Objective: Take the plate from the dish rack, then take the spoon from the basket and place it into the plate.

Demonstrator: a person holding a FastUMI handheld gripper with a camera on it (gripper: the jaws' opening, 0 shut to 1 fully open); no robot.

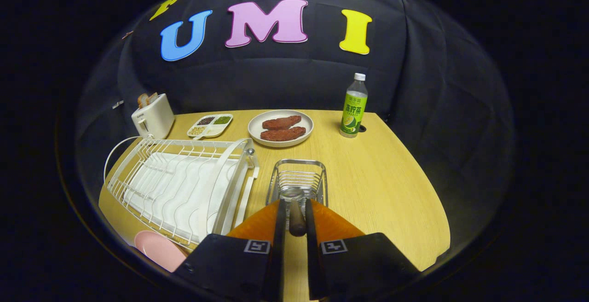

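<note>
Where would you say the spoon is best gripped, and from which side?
By its handle. The spoon lies lengthwise between the tool's fingers, bowl toward the wire basket, so come from the handle end, pinching its narrow sides, as both fingers appear to do.

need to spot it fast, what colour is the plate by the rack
Pink; the plate shows in the gripper view.

The gripper (295, 214) clamps both fingers on the spoon (296, 212) handle just above the wire basket (298, 177), the white dish rack (184, 187) and pink plate (158, 249) at its left.
</note>
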